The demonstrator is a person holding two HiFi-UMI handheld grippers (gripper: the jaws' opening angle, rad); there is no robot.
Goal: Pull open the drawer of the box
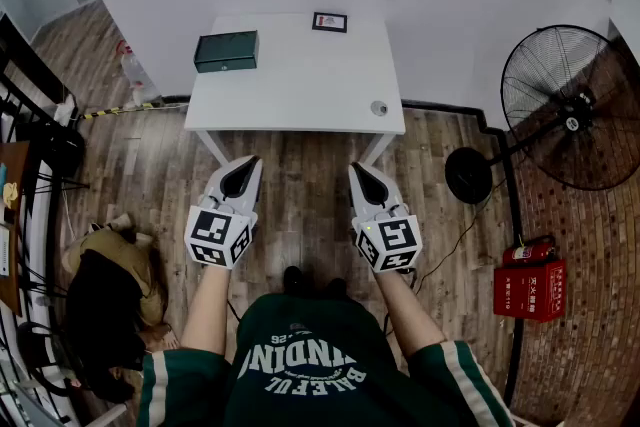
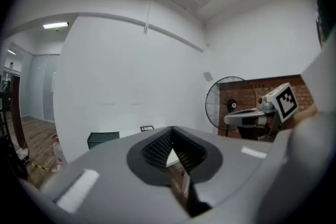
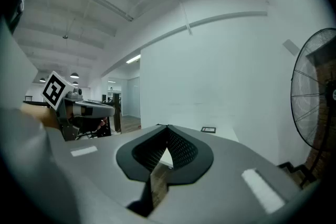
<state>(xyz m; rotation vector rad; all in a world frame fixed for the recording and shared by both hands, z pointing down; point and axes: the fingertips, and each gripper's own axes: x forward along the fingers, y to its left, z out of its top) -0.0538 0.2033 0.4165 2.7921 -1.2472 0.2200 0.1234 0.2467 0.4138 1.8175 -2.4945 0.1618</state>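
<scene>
Sitting at the far left corner of the white surface [image 1: 300, 80]: dark green box [image 1: 226, 51], untouched, drawer not discernible at this range. Lying at the surface's far edge, right of the box: small dark-framed card [image 1: 329, 22]. Near the surface's right front corner: small round grey item [image 1: 378, 108]. Held short of the surface's near edge, above the wooden floor [image 1: 300, 200]: left tongs [image 1: 244, 173] and right tongs [image 1: 364, 177], side by side, well apart from the box. Both clenched tip to tip, grasping nothing. Beyond the surface's right side: standing fan [image 1: 573, 110].
</scene>
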